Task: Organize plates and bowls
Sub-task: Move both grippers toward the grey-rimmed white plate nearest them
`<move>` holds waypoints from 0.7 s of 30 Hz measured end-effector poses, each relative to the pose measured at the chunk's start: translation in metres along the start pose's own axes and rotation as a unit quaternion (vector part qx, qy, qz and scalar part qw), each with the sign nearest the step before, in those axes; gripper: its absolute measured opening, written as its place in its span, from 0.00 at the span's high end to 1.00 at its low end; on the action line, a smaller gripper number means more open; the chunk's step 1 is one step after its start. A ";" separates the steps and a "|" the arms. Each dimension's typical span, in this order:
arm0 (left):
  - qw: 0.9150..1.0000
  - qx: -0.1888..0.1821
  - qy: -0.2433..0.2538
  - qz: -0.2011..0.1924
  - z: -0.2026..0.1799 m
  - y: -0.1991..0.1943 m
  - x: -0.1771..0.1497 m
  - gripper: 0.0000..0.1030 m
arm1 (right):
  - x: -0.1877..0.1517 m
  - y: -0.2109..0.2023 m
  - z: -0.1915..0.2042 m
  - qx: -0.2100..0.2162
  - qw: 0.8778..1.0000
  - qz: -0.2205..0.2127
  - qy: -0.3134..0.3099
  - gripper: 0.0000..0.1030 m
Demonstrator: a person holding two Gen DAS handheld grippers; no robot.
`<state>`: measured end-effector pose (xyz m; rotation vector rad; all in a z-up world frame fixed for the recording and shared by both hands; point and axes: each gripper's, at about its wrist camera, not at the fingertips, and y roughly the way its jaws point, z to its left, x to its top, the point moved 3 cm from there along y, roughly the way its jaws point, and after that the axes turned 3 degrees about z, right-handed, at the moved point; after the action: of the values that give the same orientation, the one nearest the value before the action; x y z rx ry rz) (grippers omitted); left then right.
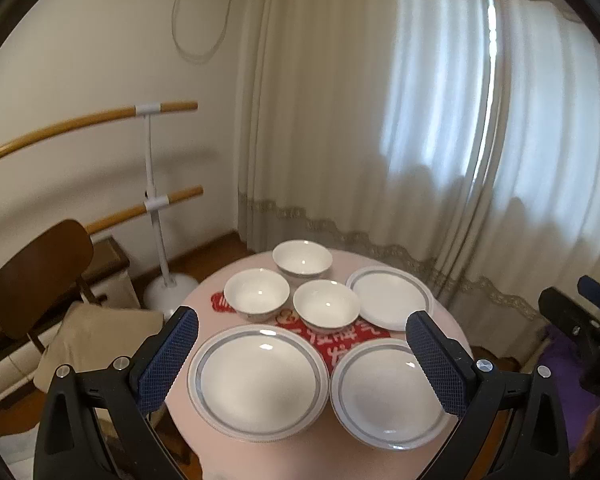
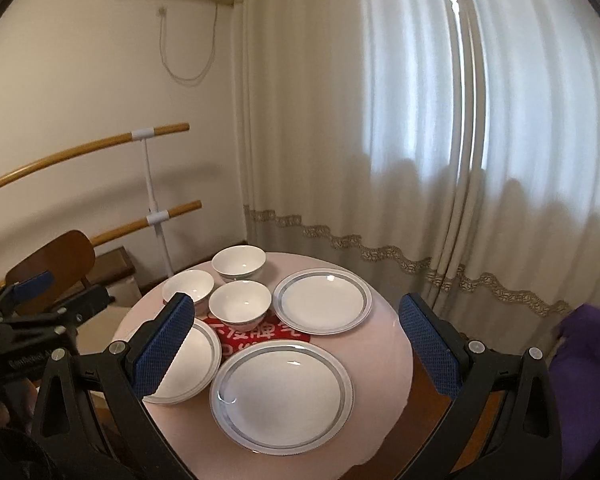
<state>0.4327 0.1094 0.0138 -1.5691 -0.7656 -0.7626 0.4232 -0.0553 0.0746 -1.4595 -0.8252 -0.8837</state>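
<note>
Left wrist view showed the left gripper [image 1: 302,344] held above the near edge of a round pink table [image 1: 204,292], tipped down toward it, its 2 blue-padded fingers [image 1: 168,360] spread wide with nothing between them. Directly ahead and below, framed by the fingers, lay 2 gray-rimmed plates side by side: the left near plate [image 1: 258,380] and the right near plate [image 1: 388,392], almost touching. Beyond them stood 3 white bowls: the left bowl [image 1: 257,294], the middle bowl [image 1: 326,308] and the far bowl [image 1: 302,258], close together. A far plate [image 1: 390,296] sat just right of the bowls. A red mat [image 1: 340,340] with white characters lay partly under the dishes.

The right gripper [image 2: 296,340] hovered at a similar height further right, also angled down, its fingers [image 2: 428,344] wide apart and empty; the right near plate sat straight ahead between them. Its body appeared at the right margin of the left view.
</note>
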 end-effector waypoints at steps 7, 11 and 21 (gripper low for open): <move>0.996 -0.005 -0.001 0.086 0.010 0.006 0.044 0.01 | 0.010 0.004 0.006 0.006 0.997 0.078 -0.014 0.00; 0.991 -0.001 0.006 0.132 0.007 0.021 0.051 0.02 | 0.000 0.019 -0.008 0.009 0.994 0.113 -0.012 0.00; 0.972 0.007 -0.044 0.232 -0.016 0.095 0.082 0.02 | -0.023 0.105 -0.068 0.065 0.974 0.217 0.001 0.10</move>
<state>0.5569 0.0877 0.0290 -1.6910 -0.4354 -0.3448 0.5011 -0.1307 0.0083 -1.4464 -0.5197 -0.4906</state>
